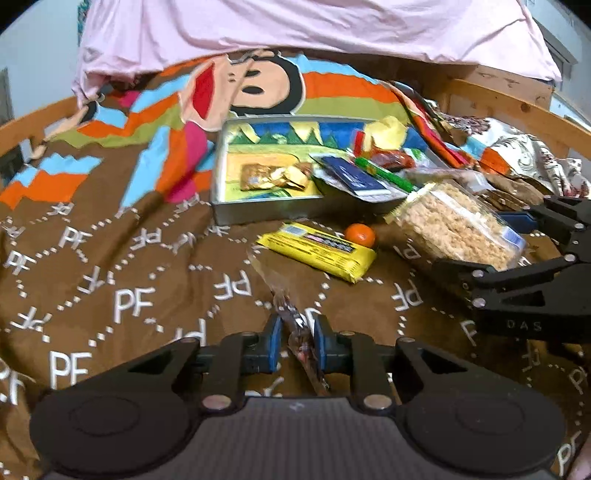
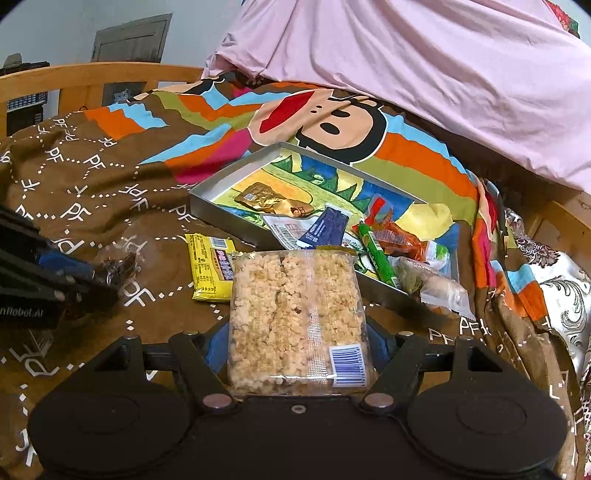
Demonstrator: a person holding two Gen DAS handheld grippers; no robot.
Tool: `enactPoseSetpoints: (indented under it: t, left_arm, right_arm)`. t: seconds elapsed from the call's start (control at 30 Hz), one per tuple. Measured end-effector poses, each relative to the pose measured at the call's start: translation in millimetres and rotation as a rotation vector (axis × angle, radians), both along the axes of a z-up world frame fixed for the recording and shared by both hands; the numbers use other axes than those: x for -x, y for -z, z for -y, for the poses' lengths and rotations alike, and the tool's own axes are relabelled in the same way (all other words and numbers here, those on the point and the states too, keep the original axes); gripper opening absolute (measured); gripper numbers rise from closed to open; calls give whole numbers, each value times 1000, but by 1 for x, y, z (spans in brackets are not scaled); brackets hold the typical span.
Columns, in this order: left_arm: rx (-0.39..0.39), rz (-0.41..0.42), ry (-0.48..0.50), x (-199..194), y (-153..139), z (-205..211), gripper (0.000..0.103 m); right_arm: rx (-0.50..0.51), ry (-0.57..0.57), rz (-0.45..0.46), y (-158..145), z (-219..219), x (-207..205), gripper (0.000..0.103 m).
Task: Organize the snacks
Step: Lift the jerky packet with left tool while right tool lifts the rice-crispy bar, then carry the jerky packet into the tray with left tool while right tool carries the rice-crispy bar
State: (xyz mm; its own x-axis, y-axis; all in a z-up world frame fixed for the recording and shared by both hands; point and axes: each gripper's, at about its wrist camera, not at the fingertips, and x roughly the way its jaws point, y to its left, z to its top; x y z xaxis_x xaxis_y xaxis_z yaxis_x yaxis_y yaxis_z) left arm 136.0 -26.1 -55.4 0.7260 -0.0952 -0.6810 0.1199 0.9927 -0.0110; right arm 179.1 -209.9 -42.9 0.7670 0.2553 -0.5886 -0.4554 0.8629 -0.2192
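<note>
Hovering low over the bedspread (image 1: 110,258), left gripper (image 1: 295,345) clamping a clear-wrapped snack (image 1: 291,321), right gripper (image 2: 297,345) clasping a rice-crisp pack (image 2: 295,317).

Brown bedspread (image 1: 110,280) printed with white "PF" letters and dotted lines, plus a cartoon monkey face (image 1: 258,85) among orange, blue, green and pink stripes. Pink sheet (image 1: 295,26) bunched along the far side, overlapping the bedspread's top edge. Wooden bed rail (image 2: 92,79) runs behind the bedspread. Floral patterned cloth (image 2: 565,295) lies at the right edge. Grey door (image 2: 133,38) in the pale wall beyond.
</note>
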Motion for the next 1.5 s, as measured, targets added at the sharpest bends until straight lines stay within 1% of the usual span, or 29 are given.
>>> enactPoseSetpoints:
  t: [0.07, 0.17, 0.23, 0.4, 0.47, 0.67, 0.77, 0.97, 1.17, 1.27, 1.37, 1.43, 1.5]
  left_arm:
    - [25, -16, 13, -1, 2, 1, 21]
    - [19, -18, 22, -2, 5, 4, 21]
    - [32, -23, 22, -5, 5, 4, 21]
    - [75, -60, -19, -19, 12, -2, 21]
    - [86, -66, -33, -20, 14, -4, 20]
    - [96, -16, -56, -10, 7, -8, 16]
    - [114, 12, -71, -8, -1, -10, 13]
    - [155, 98, -80, -12, -22, -11, 13]
    - [198, 141, -88, -34, -38, -13, 13]
    - [217, 153, -95, -52, -48, -15, 13]
    - [235, 164, -101, -75, -56, -16, 13]
    - [243, 164, -110, -92, -61, -16, 13]
    - [251, 159, -122, -109, -63, -14, 13]
  right_arm:
    - [3, -1, -5, 1, 0, 0, 73]
    - [4, 0, -6, 1, -1, -1, 73]
    - [6, 2, -7, 2, -1, -1, 73]
    - [14, 8, -9, 4, -2, -2, 73]
    - [16, 7, -5, 4, -2, -2, 73]
    - [19, -1, 16, 3, -3, 0, 73]
    - [21, -3, 41, 1, -3, 1, 73]
    - [18, -3, 103, -4, -4, 4, 73]
    - [14, -3, 156, -10, -10, -3, 73]
    - [26, -10, 207, -12, -15, -15, 73]
    - [32, -16, 262, -8, -21, -32, 73]
    - [35, 5, 269, -4, -26, -50, 73]
    - [10, 29, 258, -5, -25, -68, 73]
